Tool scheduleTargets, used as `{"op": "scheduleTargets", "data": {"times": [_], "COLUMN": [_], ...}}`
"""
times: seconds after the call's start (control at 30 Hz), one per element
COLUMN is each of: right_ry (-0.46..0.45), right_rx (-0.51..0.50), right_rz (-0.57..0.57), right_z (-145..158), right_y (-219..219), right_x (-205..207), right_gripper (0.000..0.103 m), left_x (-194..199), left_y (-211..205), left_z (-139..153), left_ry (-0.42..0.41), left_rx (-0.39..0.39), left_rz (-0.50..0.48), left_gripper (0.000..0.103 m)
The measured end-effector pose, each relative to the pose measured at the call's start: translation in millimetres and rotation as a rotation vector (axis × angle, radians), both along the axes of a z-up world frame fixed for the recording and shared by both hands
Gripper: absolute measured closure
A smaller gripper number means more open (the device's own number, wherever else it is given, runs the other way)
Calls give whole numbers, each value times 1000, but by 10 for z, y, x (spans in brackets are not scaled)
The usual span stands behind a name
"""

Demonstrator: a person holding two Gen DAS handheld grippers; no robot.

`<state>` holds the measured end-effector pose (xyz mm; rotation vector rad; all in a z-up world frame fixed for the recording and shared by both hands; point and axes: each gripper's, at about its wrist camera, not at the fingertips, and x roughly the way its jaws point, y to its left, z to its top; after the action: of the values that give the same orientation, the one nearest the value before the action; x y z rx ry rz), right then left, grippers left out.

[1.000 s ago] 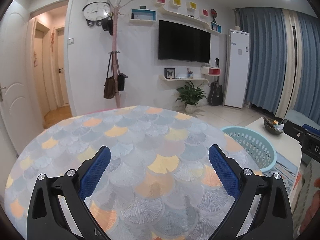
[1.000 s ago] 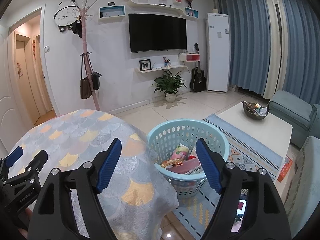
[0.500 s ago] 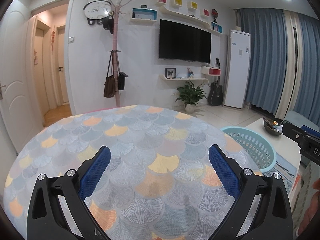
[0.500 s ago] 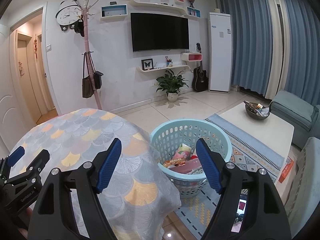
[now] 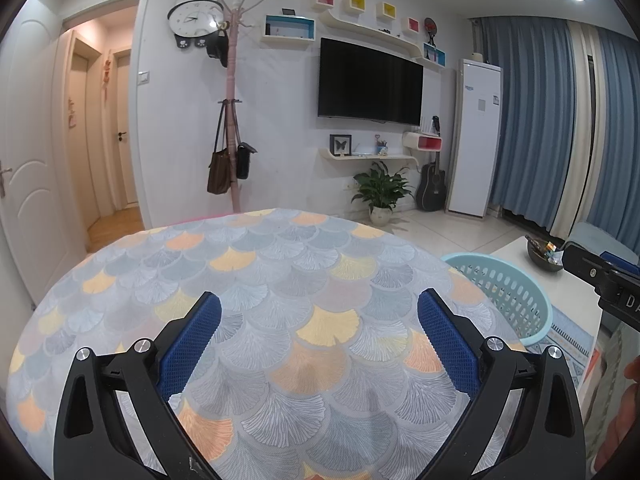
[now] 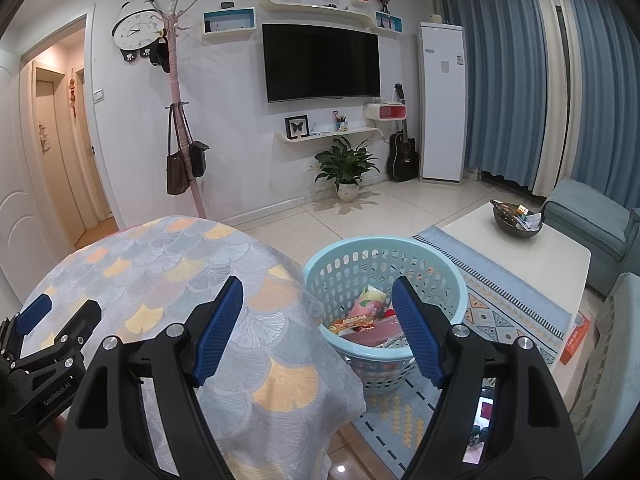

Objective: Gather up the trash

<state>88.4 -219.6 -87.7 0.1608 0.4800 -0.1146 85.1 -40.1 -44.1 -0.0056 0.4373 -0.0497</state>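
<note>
A: Where's the trash?
B: Down in the light-blue basket (image 6: 384,304), lower centre of the right wrist view: a pale wrapper with fruit print (image 6: 370,300), an orange-red packet (image 6: 352,323) just beside it, a pinkish-red piece (image 6: 374,334) below, all lying together on the bottom

A: And the basket itself?
B: Standing on the patterned rug (image 6: 504,320), right against the hanging edge of the tablecloth (image 6: 192,272). Showing again at the right edge of the left wrist view (image 5: 516,300), only the rim and perforated wall, contents hidden there

A: Right gripper (image 6: 318,332)?
B: Spread wide, blue pads (image 6: 218,328) well apart, gripping nothing. Framing the near side of the basket and the cloth's edge in the lower half of the frame

A: Left gripper (image 5: 320,336)?
B: Also wide open and empty, poised over the scale-patterned cloth at the bottom of its own frame. Visible too at the lower left of the right wrist view (image 6: 52,332), over the table

A: Anything else around?
B: White coffee table (image 6: 560,256) at centre right with a dark bowl (image 6: 518,220) on it. Blue sofa (image 6: 592,216) at the far right edge. Television (image 6: 322,62) on the wall at upper centre, potted plant (image 6: 348,168) below it, guitar (image 6: 402,152) leaning beside a tall white unit (image 6: 442,104). Pink coat stand (image 6: 178,120) with bags at upper left, panda clock (image 6: 134,32) next to it
</note>
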Motion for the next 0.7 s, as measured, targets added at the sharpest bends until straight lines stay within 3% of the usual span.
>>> {"op": "scheduleTargets", "data": {"times": [0.7], "right_ry": [9], "right_rx": [2], "right_rz": [8], "right_z": [-4], "right_y": [-2], "right_x": [0], "right_gripper": [30], "left_x": [3], "left_y": [-2], "left_z": [-15], "left_ry": [4], "left_rx": [-7], "left_rz": [3], "left_gripper": [7]}}
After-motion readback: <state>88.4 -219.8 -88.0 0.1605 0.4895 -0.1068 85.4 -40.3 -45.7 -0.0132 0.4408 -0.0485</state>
